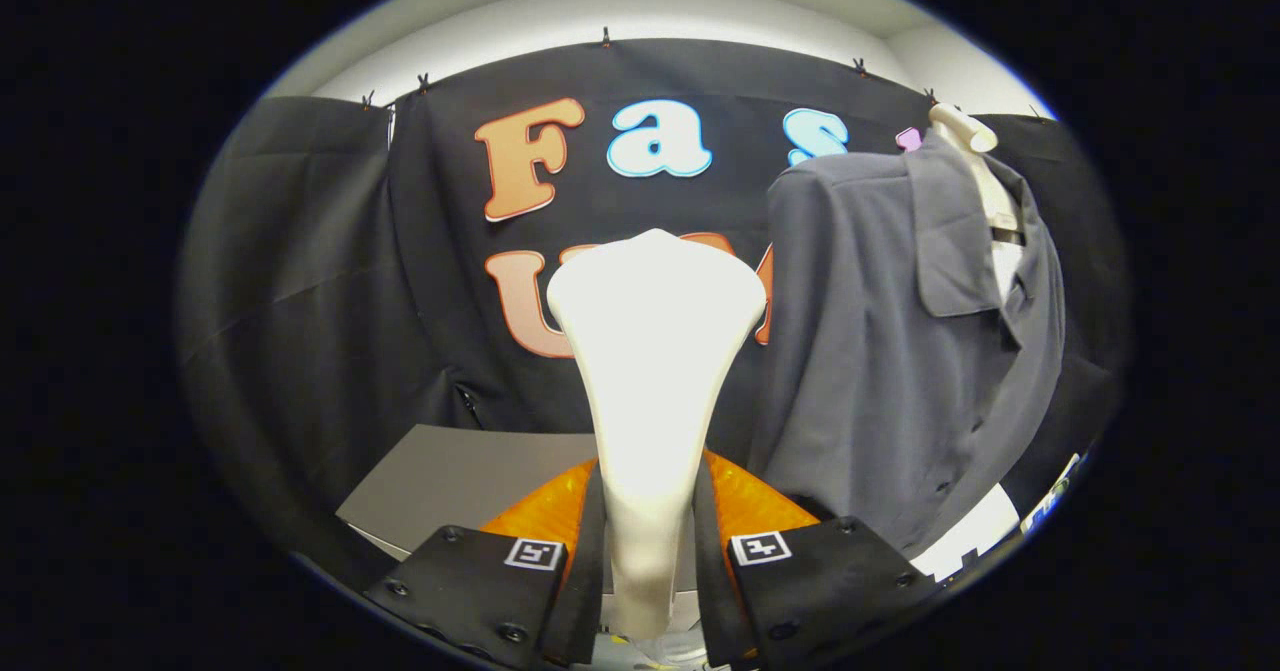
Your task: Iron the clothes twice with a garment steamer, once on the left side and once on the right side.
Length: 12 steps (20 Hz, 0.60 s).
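Gripper (650, 561) at frame bottom center, fingers pinching white garment steamer (655, 351) w/ head up mid-frame, grey shirt (880, 351) hanging right of center on pale hanger (975, 151), grey tabletop (450, 481) lower left behind fingers, steamer blocks center of backdrop

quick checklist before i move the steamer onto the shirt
1. Steamer held between the gripper fingers: ok, both press on its handle.
2. Steamer upright, head up: ok.
3. Shirt hanging on its form: ok, collar open.
4. Steamer head touching shirt: not ok, shirt lies to the right, apart.
5. Steam on: cannot tell.
6. Path from head to shirt: ok.
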Each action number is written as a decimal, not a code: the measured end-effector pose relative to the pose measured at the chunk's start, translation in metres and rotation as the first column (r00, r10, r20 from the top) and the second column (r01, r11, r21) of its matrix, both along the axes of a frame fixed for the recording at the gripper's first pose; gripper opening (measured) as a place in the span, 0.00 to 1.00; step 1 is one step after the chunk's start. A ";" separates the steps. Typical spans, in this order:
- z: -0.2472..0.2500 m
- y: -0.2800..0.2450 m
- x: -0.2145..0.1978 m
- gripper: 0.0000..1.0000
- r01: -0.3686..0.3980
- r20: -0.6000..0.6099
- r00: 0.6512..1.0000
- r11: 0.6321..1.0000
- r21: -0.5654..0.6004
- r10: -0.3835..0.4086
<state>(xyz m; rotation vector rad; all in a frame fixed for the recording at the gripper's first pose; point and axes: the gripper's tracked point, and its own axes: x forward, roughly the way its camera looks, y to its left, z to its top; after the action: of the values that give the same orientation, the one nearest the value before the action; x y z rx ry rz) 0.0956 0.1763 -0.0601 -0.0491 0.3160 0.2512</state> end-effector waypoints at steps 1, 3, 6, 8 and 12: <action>0.011 -0.011 -0.003 0.47 0.009 0.018 1.000 1.000 0.003 -0.009; 0.032 -0.031 -0.012 0.47 0.023 0.056 0.998 1.000 0.016 -0.024; 0.055 -0.064 -0.020 0.47 0.048 0.104 0.993 0.999 0.020 -0.049; 0.066 -0.085 -0.022 0.47 0.056 0.128 0.990 0.998 0.024 -0.059; 0.076 -0.137 -0.016 0.47 0.090 0.159 0.983 0.996 0.020 -0.093</action>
<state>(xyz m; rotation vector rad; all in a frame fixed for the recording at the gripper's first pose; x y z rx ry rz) 0.0801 0.0389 0.0163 -0.0413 0.1569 0.1570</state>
